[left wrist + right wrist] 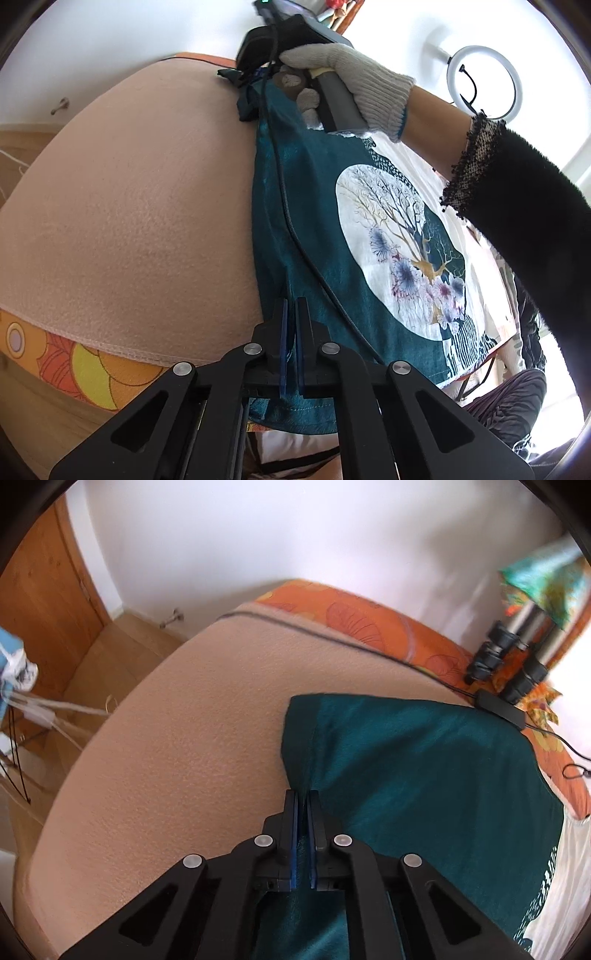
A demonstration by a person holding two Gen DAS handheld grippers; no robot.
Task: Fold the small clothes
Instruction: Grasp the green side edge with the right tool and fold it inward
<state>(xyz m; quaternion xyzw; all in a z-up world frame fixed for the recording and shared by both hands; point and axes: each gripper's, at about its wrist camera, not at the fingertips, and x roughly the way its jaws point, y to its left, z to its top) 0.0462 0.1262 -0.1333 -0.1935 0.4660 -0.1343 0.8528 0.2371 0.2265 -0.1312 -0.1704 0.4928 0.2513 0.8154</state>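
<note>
Only from the left: gloved hand (354, 79) over teal shirt (314, 206).

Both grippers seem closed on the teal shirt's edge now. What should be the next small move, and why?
Probably lift both grippers together and carry that edge over toward the printed side. The left gripper and right gripper are each shut on the teal shirt along its edge, and it still lies flat on the pink blanket, unfolded.

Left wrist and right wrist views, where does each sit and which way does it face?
Left wrist: behind the left gripper, looking down along the teal shirt; gloved hand and sleeve show.
Right wrist: behind the right gripper, angled down at the shirt's edge.
Shared: shirt, peach blanket.
</note>
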